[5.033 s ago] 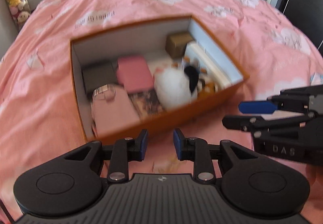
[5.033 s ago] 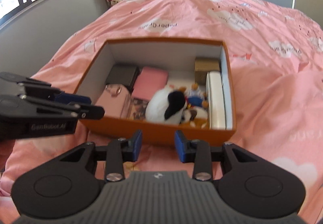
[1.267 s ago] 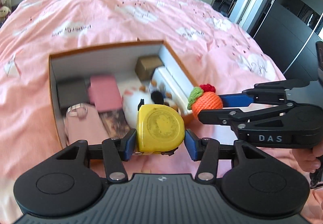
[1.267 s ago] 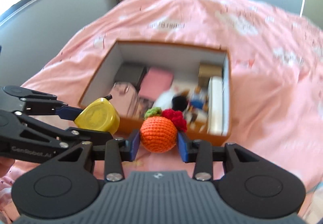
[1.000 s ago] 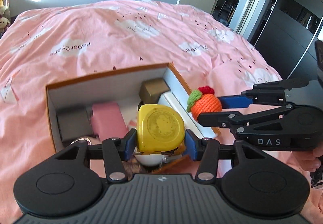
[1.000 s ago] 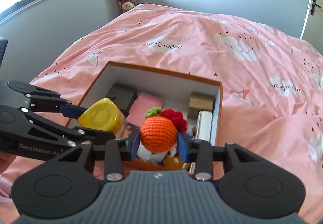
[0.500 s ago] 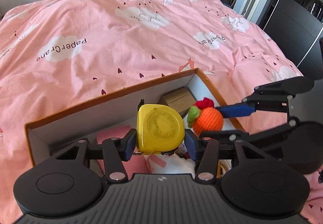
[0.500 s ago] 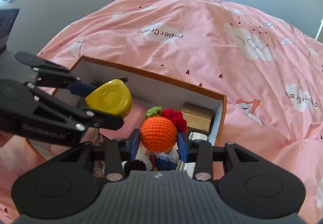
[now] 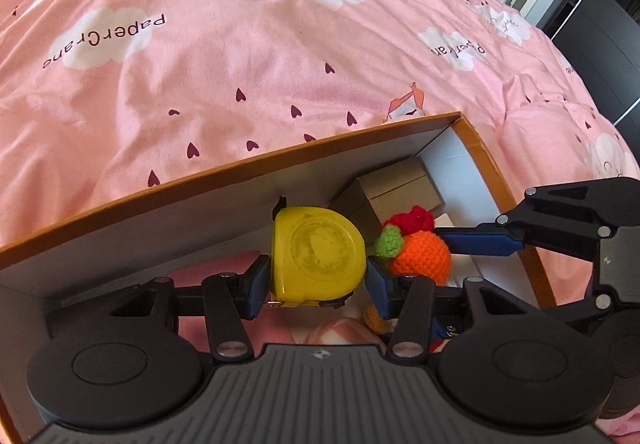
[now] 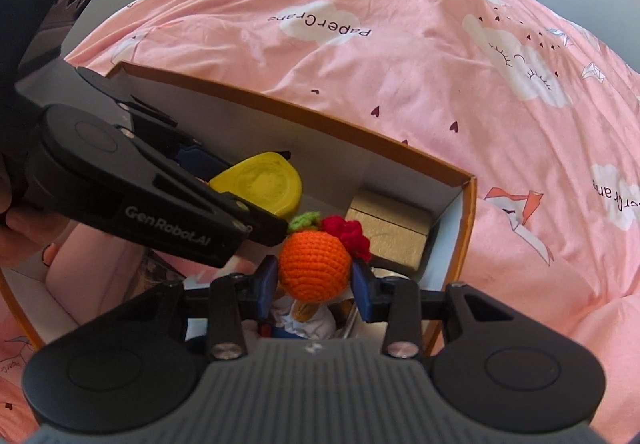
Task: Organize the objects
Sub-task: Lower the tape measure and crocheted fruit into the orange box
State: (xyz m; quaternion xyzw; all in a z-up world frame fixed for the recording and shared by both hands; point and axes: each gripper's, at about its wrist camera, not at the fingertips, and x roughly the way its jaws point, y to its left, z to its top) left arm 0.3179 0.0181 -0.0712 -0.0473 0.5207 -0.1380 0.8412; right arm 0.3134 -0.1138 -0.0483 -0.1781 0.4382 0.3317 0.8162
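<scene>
My left gripper (image 9: 316, 280) is shut on a yellow tape measure (image 9: 316, 258), its blue pads pressing both sides. My right gripper (image 10: 314, 282) is shut on an orange crocheted fruit (image 10: 314, 266) with a green leaf and red tuft. Both hang inside the orange box (image 9: 224, 168) with white inner walls, over its far end. The fruit (image 9: 420, 256) shows just right of the tape measure in the left wrist view, and the tape measure (image 10: 260, 186) sits up left of the fruit in the right wrist view. A small brown carton (image 10: 388, 234) lies in the far right corner.
The box (image 10: 328, 118) rests on a pink bedspread (image 9: 240, 44) with clouds and hearts. Inside it lie a pink case (image 10: 92, 264), a plush toy (image 10: 308, 318) under my right gripper, and a white item along the right wall. Dark wardrobe doors (image 9: 600, 4) stand at right.
Both grippers have moved forward and down into the box, still holding the tape measure and the fruit. The box's far wall and brown carton now look much closer.
</scene>
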